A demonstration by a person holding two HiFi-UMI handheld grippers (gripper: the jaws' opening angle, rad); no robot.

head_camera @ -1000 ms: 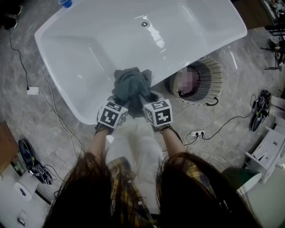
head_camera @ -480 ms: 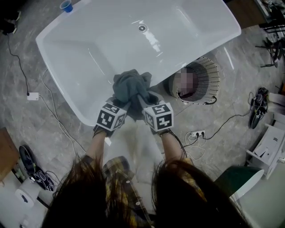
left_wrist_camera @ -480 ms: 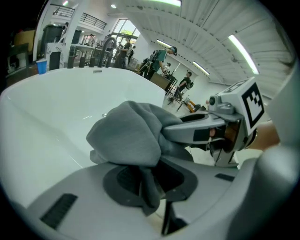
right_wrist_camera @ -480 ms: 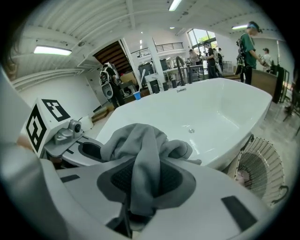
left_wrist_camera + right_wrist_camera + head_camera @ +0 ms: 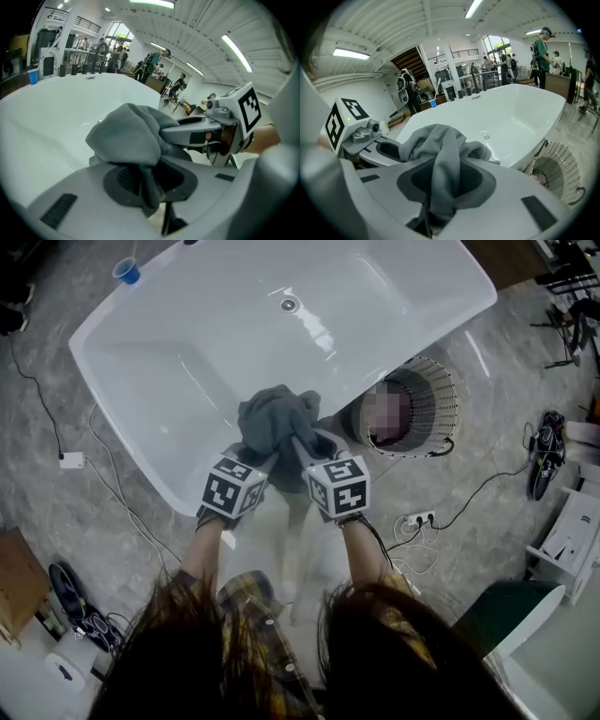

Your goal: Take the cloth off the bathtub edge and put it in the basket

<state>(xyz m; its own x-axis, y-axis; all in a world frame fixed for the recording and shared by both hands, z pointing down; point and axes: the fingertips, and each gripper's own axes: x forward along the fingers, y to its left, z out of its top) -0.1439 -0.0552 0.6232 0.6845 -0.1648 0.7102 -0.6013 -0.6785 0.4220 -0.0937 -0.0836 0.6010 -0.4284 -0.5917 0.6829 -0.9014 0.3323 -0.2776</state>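
Note:
A bunched grey cloth [image 5: 277, 423] hangs over the near edge of the white bathtub [image 5: 187, 352], held from both sides. My left gripper [image 5: 265, 457] is shut on its left part and my right gripper [image 5: 298, 448] on its right part, side by side. In the left gripper view the cloth [image 5: 129, 133] bulges out above the left gripper [image 5: 150, 180], with a fold pinched between the pads. In the right gripper view a strip of the cloth [image 5: 440, 140] runs down into the right gripper [image 5: 440, 187]. The round wicker basket [image 5: 448, 395] stands on the floor to the right of the tub.
A blue cup [image 5: 126, 271] sits on the tub's far left rim, and the drain [image 5: 288, 305] is in the tub floor. A power strip [image 5: 415, 519] and cables lie on the floor right of me. People stand in the room beyond the tub.
Both grippers have lifted a little with the cloth still in them. The cloth bunch has come up from the tub edge.

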